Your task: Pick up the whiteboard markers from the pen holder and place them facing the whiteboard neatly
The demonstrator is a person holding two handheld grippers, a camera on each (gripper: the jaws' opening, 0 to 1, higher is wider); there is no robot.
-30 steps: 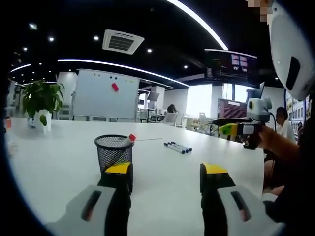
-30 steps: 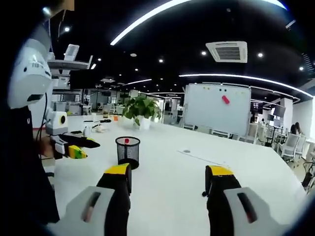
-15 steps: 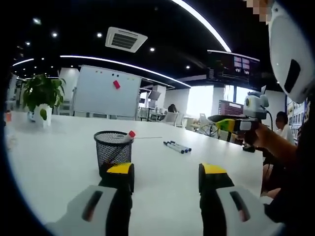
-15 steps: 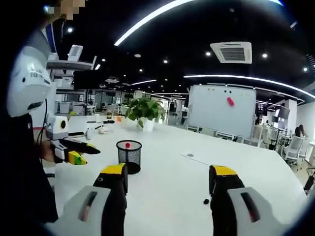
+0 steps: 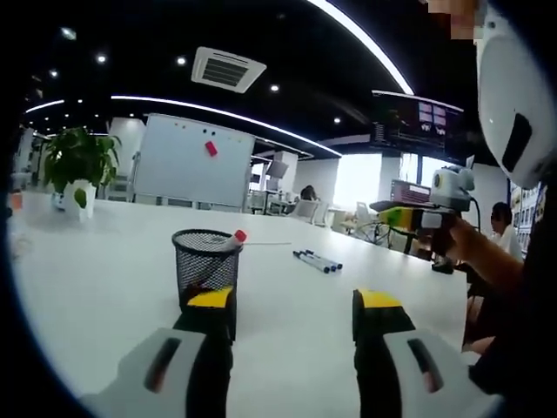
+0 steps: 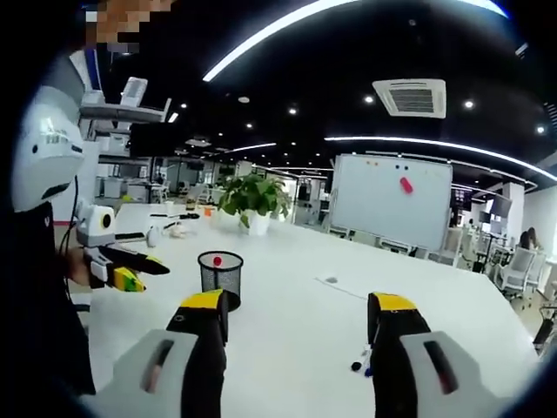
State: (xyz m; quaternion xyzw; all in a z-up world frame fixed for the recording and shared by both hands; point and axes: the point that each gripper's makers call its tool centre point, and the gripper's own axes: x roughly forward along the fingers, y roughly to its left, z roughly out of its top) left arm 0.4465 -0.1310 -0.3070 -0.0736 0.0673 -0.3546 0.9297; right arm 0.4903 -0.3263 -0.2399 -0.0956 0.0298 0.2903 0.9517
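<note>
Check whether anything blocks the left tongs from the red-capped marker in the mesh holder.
Nothing visible does. The left tongs face the mesh holder across bare white table, and the red-capped marker leans out over its rim, exposed.

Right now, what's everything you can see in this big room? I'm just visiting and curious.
Pen holder: one, black mesh, on the white table, just beyond the left gripper's jaws.
Red-capped marker: one, white with a red cap, leaning out of the pen holder.
Markers on the table: a small row, exact count unclear, dark caps, lying right of the pen holder.
Whiteboard: one, white with a red magnet, beyond the table's far edge.
Potted plant: one, green in a white pot, far left on the table.
Ceiling vent: one, white, overhead.
Left gripper: grey with yellow tips, jaws apart, empty.
Right gripper: same colours, jaws apart, empty.
</note>
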